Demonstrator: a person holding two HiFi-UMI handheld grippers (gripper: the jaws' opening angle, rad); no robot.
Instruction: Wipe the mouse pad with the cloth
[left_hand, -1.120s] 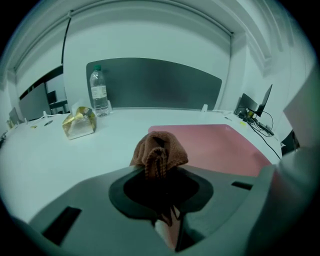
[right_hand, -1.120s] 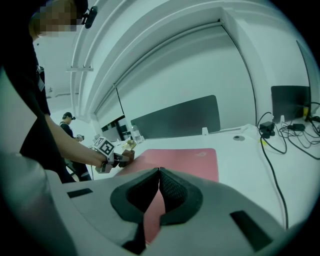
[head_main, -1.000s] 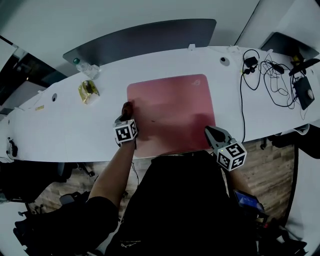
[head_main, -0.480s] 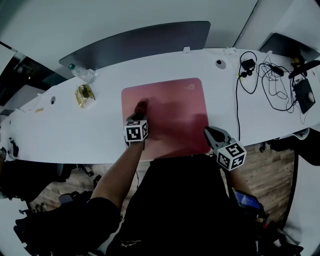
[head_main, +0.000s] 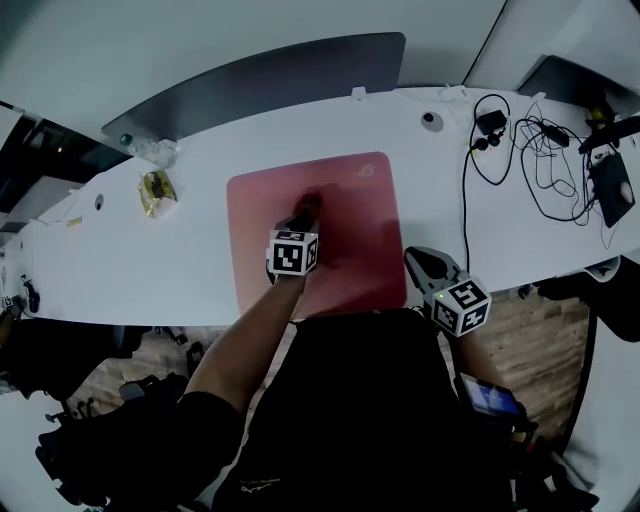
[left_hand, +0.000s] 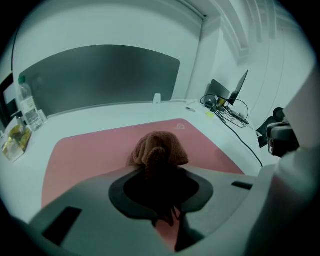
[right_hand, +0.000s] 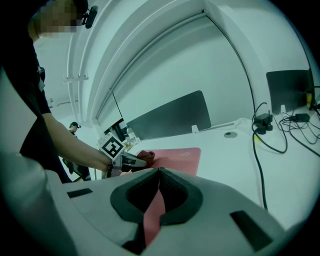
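A pink mouse pad (head_main: 350, 235) lies on the white table (head_main: 150, 265), close to its front edge. My left gripper (head_main: 303, 215) is shut on a bunched brown cloth (head_main: 306, 204), which rests on the middle of the pad. In the left gripper view the cloth (left_hand: 159, 148) bulges out ahead of the jaws over the pad (left_hand: 85, 150). My right gripper (head_main: 413, 262) sits at the pad's near right corner. Its jaws meet at the tips (right_hand: 159, 172) with a pink sliver of pad between them. The right gripper view also shows the left gripper (right_hand: 142, 159) on the pad (right_hand: 182, 157).
A water bottle (head_main: 150, 150) and a yellow packet (head_main: 155, 187) stand at the far left. Black cables (head_main: 540, 145) and a dark device (head_main: 610, 190) lie at the right. A dark divider panel (head_main: 260, 80) runs along the table's back edge.
My left gripper has slid the cloth rightward from the pad's left edge to its middle. The right gripper has stayed at the pad's corner.
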